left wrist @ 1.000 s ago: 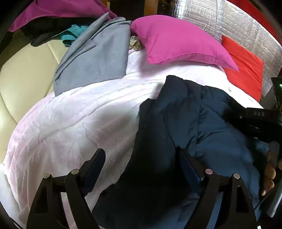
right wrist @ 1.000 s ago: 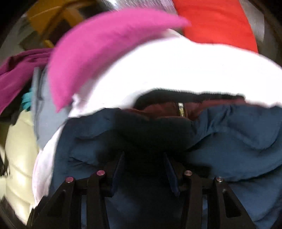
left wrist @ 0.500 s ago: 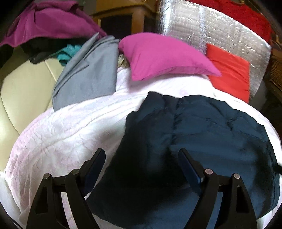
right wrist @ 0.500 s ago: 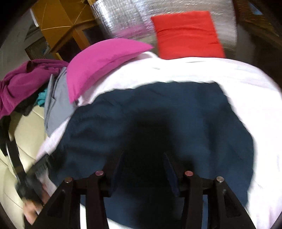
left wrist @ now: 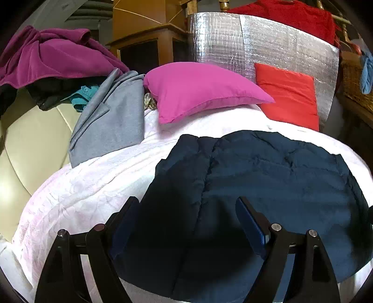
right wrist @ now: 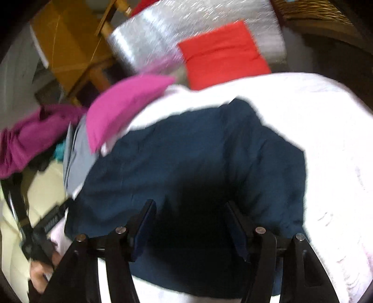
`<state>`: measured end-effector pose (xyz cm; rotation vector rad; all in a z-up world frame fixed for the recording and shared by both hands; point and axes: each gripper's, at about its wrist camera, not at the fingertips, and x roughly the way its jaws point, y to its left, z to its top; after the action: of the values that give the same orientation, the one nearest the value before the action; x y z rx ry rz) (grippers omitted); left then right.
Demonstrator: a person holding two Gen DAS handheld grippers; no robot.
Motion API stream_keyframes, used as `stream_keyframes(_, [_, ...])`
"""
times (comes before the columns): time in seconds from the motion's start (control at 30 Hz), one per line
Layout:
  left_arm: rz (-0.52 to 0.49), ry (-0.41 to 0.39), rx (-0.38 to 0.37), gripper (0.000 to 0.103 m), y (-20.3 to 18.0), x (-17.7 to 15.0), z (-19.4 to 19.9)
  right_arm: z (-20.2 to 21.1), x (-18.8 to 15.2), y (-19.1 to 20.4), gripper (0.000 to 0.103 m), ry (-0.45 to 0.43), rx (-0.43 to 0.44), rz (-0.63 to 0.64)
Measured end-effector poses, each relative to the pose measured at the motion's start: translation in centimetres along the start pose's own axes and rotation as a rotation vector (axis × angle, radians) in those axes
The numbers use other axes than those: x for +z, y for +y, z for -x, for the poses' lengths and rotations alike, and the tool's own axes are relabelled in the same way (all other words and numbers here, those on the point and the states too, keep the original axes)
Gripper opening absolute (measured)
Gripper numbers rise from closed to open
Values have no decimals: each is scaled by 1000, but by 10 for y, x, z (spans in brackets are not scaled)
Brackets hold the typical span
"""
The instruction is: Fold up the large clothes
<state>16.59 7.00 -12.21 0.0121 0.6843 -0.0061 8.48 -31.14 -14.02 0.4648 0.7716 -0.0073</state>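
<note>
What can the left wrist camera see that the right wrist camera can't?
Only the left wrist view shows the blue cloth hanging at far right and the red fabric on top of the silver panel. Only the right wrist view shows the person's hand holding the left hand-held gripper. Both show the navy jacket on the white bed cover, the pink pillow and the red cushion.

Navy puffy jacket (left wrist: 268, 186) lies folded, flat on white bedspread (left wrist: 88, 186).
</note>
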Motion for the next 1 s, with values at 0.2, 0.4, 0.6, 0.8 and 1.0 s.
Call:
stream_keyframes(0.2, [12,6,10,85,1,0,-3,-28,-2,-21,68,144,5,-44])
stream_keyframes(0.4, [-5,-10,20,85,0,-2,1,-6,2,-26,69,68,74,-119])
stream_keyframes(0.6, [16,-17,24,85,8,0,4,20,12,-46,69,0,100,-194])
stream_keyframes(0.8, [36,-24,25,85,14,2,5,18,11,-49,69,9,109,-223])
stream_keyframes(1.0, [32,-30,26,85,14,2,6,16,8,-46,69,20,109,-209])
